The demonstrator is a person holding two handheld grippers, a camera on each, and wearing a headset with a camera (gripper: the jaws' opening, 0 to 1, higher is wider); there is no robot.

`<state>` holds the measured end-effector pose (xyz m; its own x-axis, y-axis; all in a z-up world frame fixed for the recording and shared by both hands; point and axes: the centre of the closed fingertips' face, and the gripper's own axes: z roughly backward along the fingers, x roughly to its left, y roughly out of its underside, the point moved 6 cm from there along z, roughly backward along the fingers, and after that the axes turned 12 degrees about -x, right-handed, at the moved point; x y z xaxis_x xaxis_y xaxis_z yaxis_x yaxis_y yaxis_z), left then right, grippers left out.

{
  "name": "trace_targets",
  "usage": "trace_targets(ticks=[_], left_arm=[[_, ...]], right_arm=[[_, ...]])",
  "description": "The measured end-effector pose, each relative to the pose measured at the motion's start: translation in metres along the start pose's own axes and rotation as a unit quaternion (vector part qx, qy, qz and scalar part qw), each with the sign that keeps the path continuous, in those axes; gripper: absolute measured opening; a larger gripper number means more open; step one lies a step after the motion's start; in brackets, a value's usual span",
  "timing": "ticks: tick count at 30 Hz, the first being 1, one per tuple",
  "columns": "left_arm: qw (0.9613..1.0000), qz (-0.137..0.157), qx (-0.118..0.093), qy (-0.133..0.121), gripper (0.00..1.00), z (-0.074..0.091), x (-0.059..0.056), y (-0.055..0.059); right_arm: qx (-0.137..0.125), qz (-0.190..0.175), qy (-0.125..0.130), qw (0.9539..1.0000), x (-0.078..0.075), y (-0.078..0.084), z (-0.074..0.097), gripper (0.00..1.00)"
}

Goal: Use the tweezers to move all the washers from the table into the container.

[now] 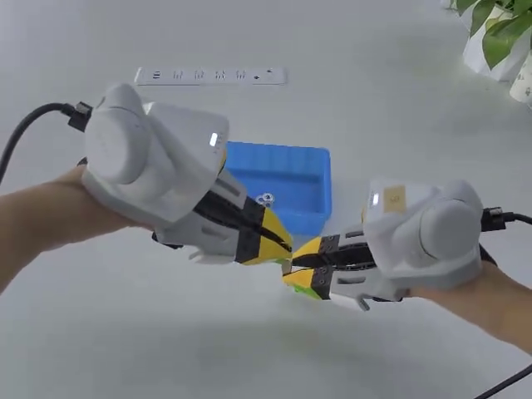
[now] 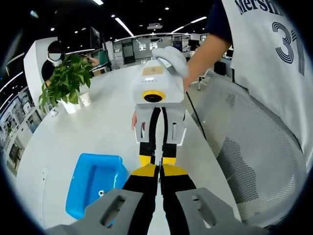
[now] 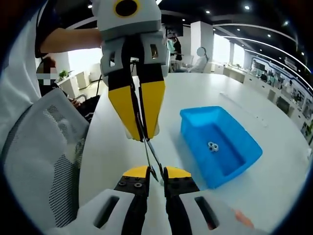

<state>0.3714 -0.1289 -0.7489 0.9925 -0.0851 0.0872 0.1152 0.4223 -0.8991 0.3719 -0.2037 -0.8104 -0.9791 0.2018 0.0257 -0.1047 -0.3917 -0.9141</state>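
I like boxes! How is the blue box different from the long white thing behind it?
The blue container is a deep open tub with washers inside; the power strip is flat, white and slim. The container lies nearer, the strip farther back. Both rest on the white table.

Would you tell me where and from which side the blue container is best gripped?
On the blue container, probably the rim of the head view's near wall, from above, one jaw inside, one outside: it is open-topped with thin upright walls, and the washers lie low on its floor.
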Motion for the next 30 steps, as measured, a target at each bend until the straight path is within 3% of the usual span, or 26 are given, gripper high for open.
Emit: trace_targets(ticks=[13,30], left_arm=[[0.9999,0.008,-0.008,0.003,0.05,-0.0031,0.0028,0.0018],[0.9999,0.012,-0.004,0.008,0.05,-0.0039,0.0011,0.0013]], right_arm=[[-0.003,-0.015,0.0,0.9999,-0.0022,0.0045,0.0006,0.12],[0.002,-0.008,-0.015,0.9999,-0.0013,0.0061,-0.0004,0.11]])
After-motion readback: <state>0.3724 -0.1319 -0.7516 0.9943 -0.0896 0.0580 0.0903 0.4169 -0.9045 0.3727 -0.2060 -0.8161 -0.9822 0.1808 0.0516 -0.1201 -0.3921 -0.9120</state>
